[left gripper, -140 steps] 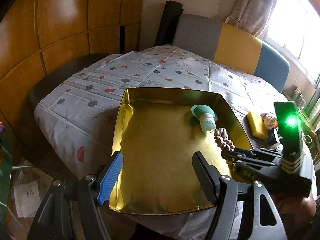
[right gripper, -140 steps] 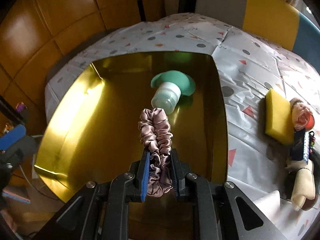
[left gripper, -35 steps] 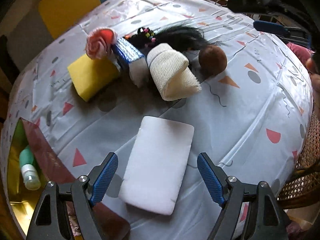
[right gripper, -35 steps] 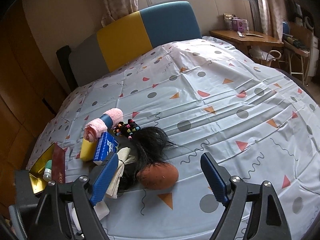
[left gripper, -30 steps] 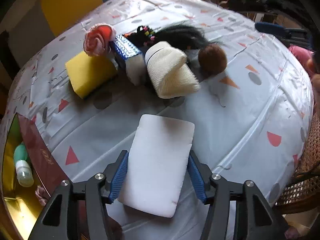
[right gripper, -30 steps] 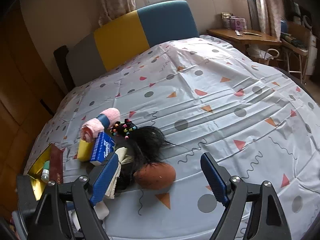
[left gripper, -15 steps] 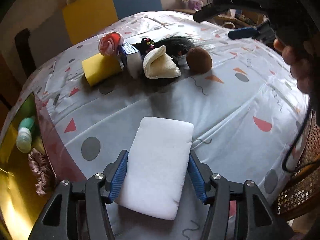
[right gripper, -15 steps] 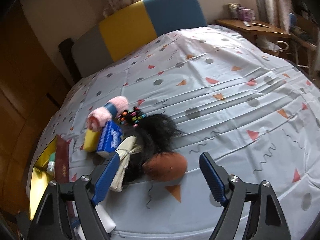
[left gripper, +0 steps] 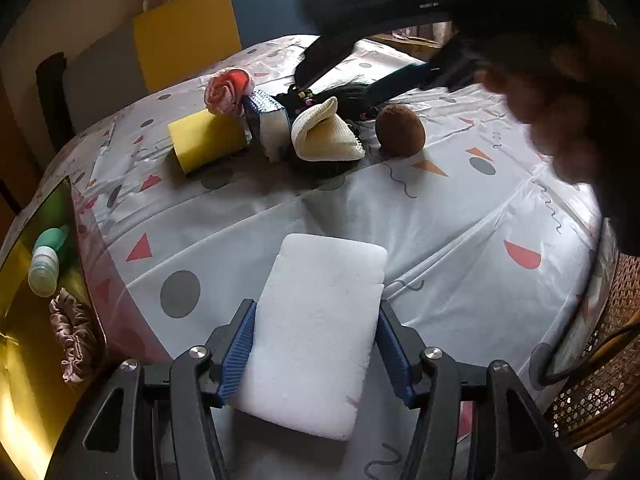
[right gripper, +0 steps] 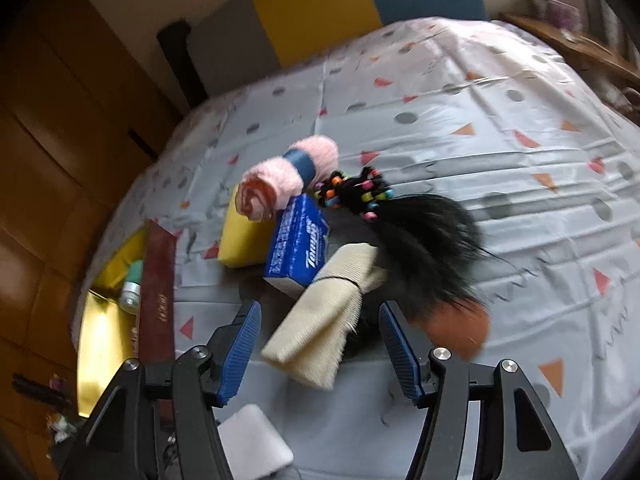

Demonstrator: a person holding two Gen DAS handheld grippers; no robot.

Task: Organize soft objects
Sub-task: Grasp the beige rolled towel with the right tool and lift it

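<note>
On the patterned tablecloth (left gripper: 460,216), the left gripper (left gripper: 316,344) has its blue pads pressed against both long edges of the white foam pad (left gripper: 316,320), which lies flat near the table's front edge. The right gripper (right gripper: 320,352) has just been narrowing its jaws; they straddle the folded cream cloth (right gripper: 320,320) with a visible gap on each side, so nothing is held there yet.

The foam pad looks compressible, so a squeeze on its edges alone could let it bow or slip out on the way to the gold tray (left gripper: 24,344); that is a guess from how little of the pad sits between the pads. For the right gripper, black strands of the hairpiece (right gripper: 424,248) lie partly over the cloth's far end, and closing now could snag them or drag the pile. The brown ball (left gripper: 400,130) sits just beside the cloth and might be nudged into rolling.

Counted: one foam pad, one cream cloth, one yellow sponge (left gripper: 206,140), one blue tissue pack (right gripper: 298,248), one pink rolled towel (right gripper: 288,178), one black hairpiece with coloured beads, one brown ball. Already lying in the tray are one green bottle (left gripper: 48,258) and one pink scrunchie (left gripper: 74,338). One tray, two grippers.
</note>
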